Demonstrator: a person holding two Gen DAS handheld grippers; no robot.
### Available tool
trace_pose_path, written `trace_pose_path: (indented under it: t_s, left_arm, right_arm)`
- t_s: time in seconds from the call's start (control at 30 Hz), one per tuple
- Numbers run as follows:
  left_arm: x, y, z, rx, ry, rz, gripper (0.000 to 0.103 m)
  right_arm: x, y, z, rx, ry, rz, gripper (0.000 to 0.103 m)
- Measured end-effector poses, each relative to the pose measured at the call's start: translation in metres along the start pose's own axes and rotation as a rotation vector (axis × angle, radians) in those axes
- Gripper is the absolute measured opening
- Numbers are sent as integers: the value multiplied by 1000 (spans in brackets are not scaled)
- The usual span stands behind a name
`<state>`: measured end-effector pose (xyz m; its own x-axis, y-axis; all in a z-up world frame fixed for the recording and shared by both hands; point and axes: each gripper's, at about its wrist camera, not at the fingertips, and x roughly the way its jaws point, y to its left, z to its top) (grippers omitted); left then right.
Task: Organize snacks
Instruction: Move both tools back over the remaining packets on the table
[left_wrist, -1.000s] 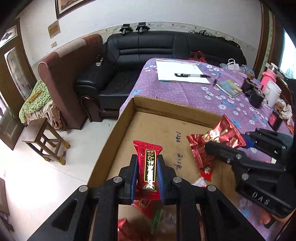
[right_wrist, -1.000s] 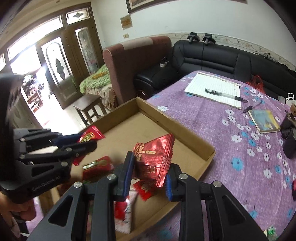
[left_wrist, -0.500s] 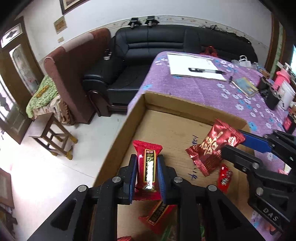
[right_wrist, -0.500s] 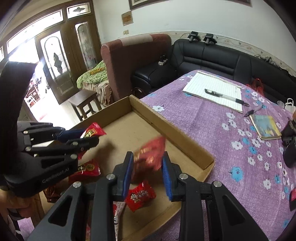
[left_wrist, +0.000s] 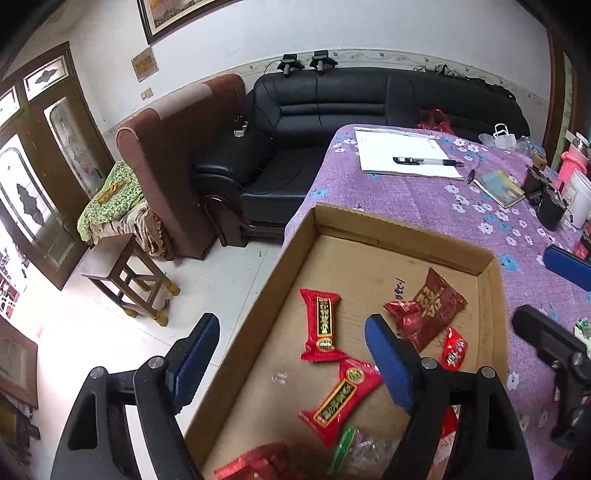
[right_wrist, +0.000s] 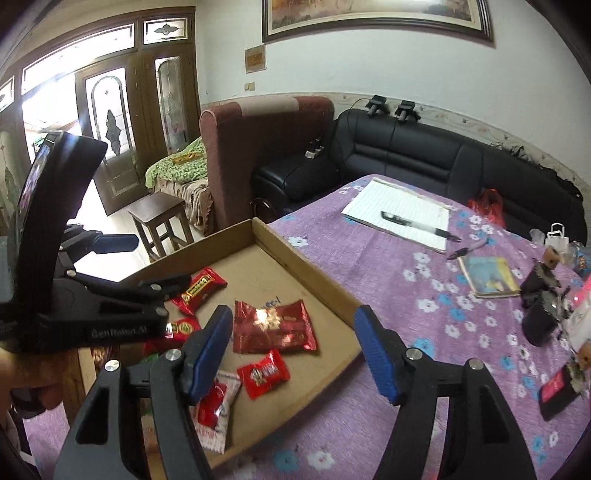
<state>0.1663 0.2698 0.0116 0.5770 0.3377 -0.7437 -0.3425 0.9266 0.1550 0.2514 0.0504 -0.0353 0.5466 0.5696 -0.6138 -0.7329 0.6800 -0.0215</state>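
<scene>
Purple flowered cloth covered the counter (right_wrist: 424, 295), and both tools hung above the cardboard tray (left_wrist: 402, 236) at its near corner. Closest to the lens, the left tool (left_wrist: 291, 354) had just spread its jaws wide with nothing between them; the long red bar (left_wrist: 322, 325) lay flat on the tray floor below, apparently just let go there. The right tool (right_wrist: 291, 350) had likewise just opened and gripped nothing, with the shiny red pouch (right_wrist: 273, 326) lying in the tray beneath it. Around these lay a second red bar (left_wrist: 341, 398) and a small red candy (right_wrist: 263, 373), so the snacks seemed gathered loosely rather than sorted. Farther off sat a notepad (right_wrist: 400, 210) and, beyond it, a black sofa (right_wrist: 424, 155).
</scene>
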Motion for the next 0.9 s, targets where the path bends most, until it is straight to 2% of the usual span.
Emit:
trace_pose_path:
  t_s: [0.27,0.4,0.63,0.9]
  left_arm:
    - [-31,-9,-21,-13,-33,-11,88]
    - [-49,-23,-32,-25,-51,-41,88]
    - [-81,-76,-47,49,-80,-131,89]
    - [-92,-133,-62,147,-66,-204,89]
  right_arm:
    - [-40,-21,-26,54,-31,-20,68]
    - [-65,-32,-41,79,-51,-42,69]
    - [-111,-60,-74,106,-63,-101,72]
    - [-149,-103,-118,143,-39,-178,72]
